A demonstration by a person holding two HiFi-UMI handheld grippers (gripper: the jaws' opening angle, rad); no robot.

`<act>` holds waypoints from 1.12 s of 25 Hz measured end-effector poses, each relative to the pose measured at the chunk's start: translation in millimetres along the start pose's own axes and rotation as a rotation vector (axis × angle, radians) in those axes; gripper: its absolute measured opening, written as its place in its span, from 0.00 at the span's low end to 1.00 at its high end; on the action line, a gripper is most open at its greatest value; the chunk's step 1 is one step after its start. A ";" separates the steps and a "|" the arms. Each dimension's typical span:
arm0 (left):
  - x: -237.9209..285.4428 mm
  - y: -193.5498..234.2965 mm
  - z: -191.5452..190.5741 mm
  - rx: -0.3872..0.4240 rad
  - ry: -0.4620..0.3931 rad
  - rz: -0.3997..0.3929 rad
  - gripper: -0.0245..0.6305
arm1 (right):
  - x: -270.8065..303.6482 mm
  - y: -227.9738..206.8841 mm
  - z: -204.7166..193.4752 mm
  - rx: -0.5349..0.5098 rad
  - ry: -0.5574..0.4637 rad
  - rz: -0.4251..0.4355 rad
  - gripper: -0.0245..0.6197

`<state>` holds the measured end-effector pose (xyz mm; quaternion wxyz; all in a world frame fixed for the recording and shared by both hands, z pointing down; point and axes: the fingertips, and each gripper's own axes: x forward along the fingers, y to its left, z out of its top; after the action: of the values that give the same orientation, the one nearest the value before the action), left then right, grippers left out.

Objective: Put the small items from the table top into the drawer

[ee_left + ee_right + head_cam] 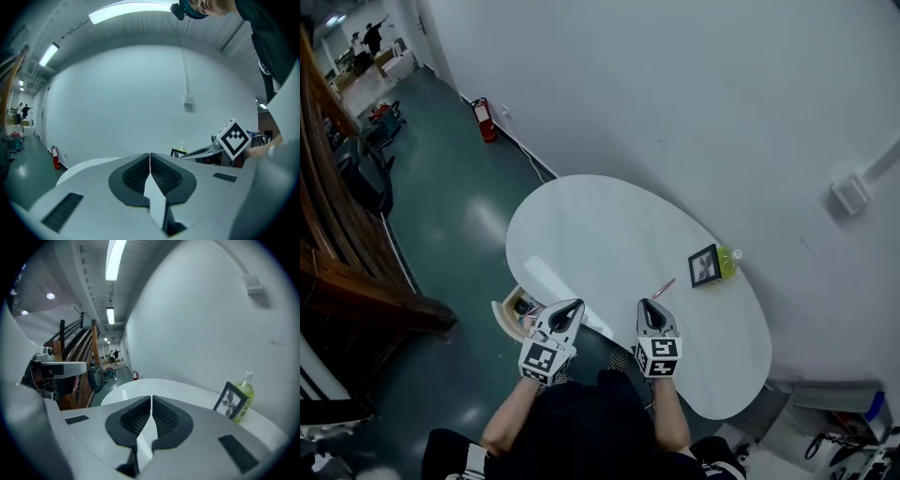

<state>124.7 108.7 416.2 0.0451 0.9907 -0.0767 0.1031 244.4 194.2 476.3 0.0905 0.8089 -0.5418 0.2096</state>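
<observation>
Your left tongs (571,307) and right tongs (650,307) are pressed together, empty. The slim pink pen-like item (664,288) lies undelivered on the white oval tabletop (600,234); the white drawer (512,310) at near left stands open.

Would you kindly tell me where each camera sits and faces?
Head view: on the person's head, facing steeply down at the table; forearms, left gripper, right gripper show.
Left gripper view: on the left gripper, looking along shut jaws across the table to the wall; right gripper at right.
Right gripper view: on the right gripper, looking past shut jaws toward the corridor; left gripper at left.
Shared: picture frame and green bottle, in all three.
</observation>
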 end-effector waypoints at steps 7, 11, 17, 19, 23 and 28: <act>65.7 -38.0 -5.8 0.001 0.038 -0.084 0.07 | -8.3 -84.8 -18.7 0.065 0.035 -0.104 0.10; 97.3 -50.4 -16.1 -0.003 0.072 -0.111 0.07 | 0.8 -116.0 -35.4 0.085 0.073 -0.120 0.10; 132.3 -56.6 -49.6 -0.027 0.148 -0.130 0.07 | 30.0 -142.9 -67.8 0.113 0.154 -0.104 0.10; 142.3 -56.3 -60.8 -0.036 0.171 -0.130 0.07 | 40.6 -147.5 -79.3 0.120 0.179 -0.090 0.10; 160.1 -56.6 -84.8 -0.054 0.216 -0.136 0.07 | 60.3 -153.0 -104.9 0.136 0.227 -0.065 0.10; 177.4 -55.1 -110.1 -0.080 0.259 -0.137 0.07 | 80.6 -159.1 -135.1 0.161 0.282 -0.048 0.10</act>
<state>283.4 149.2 556.9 0.1008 0.9694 -0.0064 0.2238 383.5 240.2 645.3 0.1054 0.7887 -0.4858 0.3616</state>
